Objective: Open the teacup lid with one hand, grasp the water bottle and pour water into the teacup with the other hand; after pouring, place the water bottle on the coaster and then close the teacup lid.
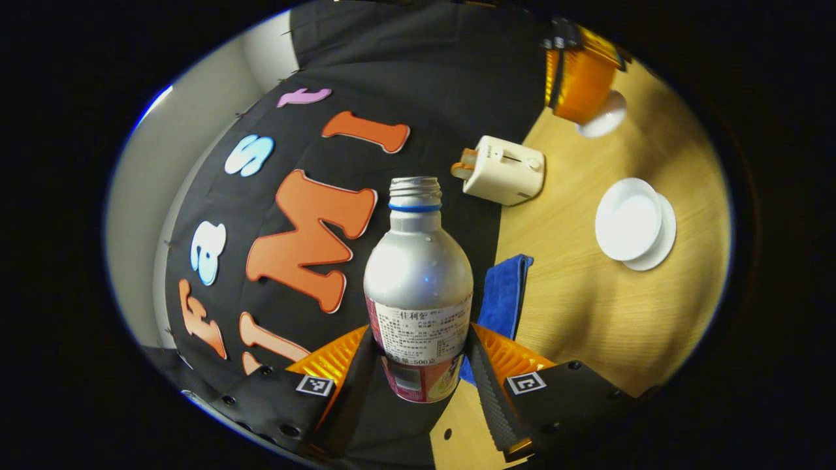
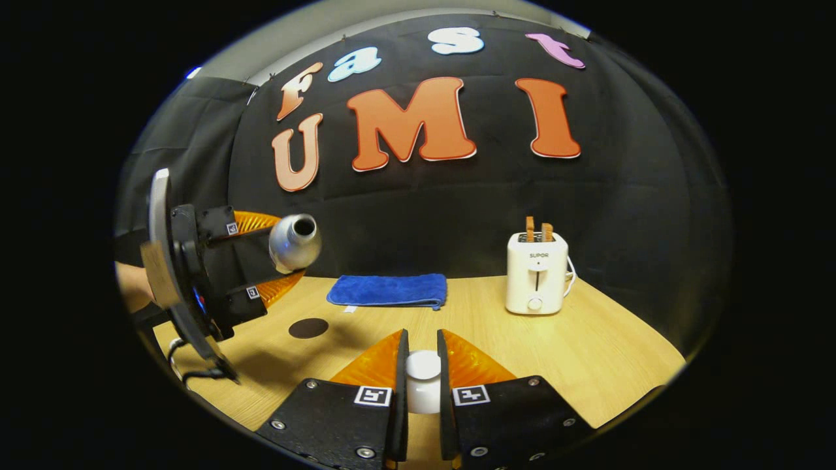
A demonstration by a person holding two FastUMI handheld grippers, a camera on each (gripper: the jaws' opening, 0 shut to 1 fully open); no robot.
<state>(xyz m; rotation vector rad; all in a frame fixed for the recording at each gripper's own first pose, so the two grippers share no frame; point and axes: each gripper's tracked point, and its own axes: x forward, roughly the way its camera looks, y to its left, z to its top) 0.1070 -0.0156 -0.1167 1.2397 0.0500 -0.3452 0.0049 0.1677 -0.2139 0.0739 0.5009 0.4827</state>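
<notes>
Here we see the left gripper point(image 1: 418, 378) clamped on the uncapped water bottle point(image 1: 418, 287), held tipped above the counter point(image 1: 588, 313). The right gripper point(image 2: 422, 375) pinches the teacup lid point(image 2: 423, 378) between both fingers. The open teacup point(image 1: 628, 219) stands near the toaster point(image 1: 503, 171); the coaster point(image 2: 308, 328) lies before the blue cloth point(image 2: 388, 290).

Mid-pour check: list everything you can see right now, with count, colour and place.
water bottle: 1, silver, uncapped, tilted sideways in the left gripper.
teacup: 1, white, open, on a white saucer on the table.
teacup lid: 1, white, between the right gripper's fingers.
coaster: 1, dark, round, on the table by the towel.
towel: 1, blue, folded, at the table's back.
toaster: 1, cream, at the table's back.
table: 1, light wood.
left gripper: shut on the bottle.
right gripper: shut on the lid.
</notes>
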